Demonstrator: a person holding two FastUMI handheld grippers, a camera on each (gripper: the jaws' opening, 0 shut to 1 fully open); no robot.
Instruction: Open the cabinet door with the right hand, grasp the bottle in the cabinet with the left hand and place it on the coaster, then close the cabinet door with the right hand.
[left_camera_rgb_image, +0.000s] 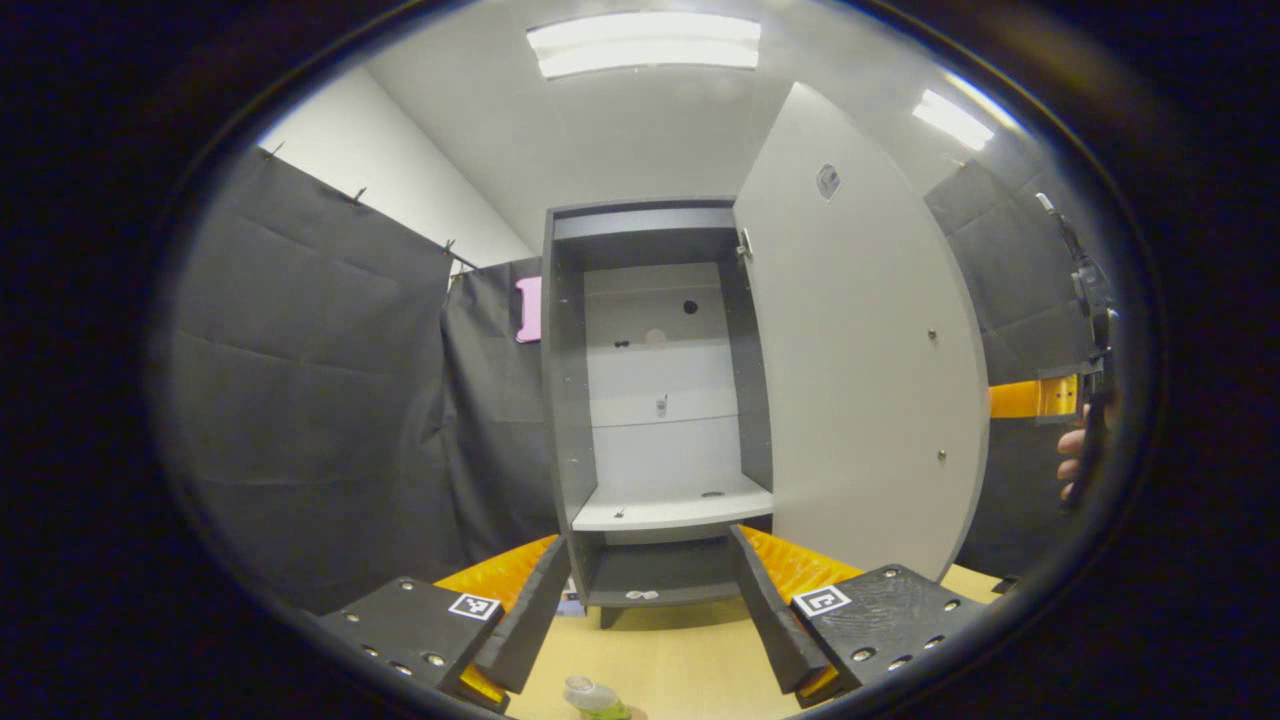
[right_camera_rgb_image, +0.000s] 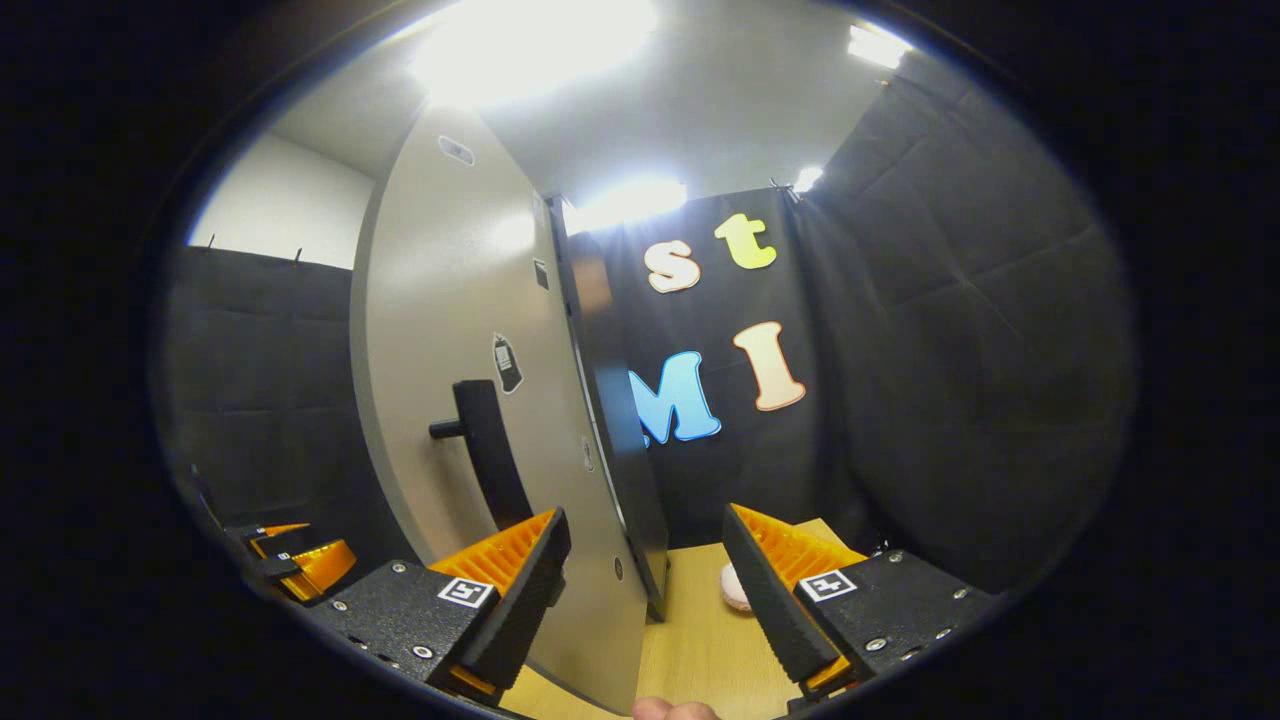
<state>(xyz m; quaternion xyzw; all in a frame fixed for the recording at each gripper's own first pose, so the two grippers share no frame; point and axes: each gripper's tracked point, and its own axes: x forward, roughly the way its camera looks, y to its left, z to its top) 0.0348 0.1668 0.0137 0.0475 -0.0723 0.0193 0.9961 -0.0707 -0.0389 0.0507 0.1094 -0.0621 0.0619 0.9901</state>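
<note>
Bottle (left_camera_rgb_image: 594, 697) below left jaws — free.

Cabinet door (left_camera_rgb_image: 860, 340) pale grey; handle (right_camera_rgb_image: 490, 450) black; table (left_camera_rgb_image: 680, 660) light wood.

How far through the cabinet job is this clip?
Door stands open. The bottle is out on the table below the open left tongs; the coaster under it can't be confirmed. The open right tongs face the door's handle, so closing remains.
</note>
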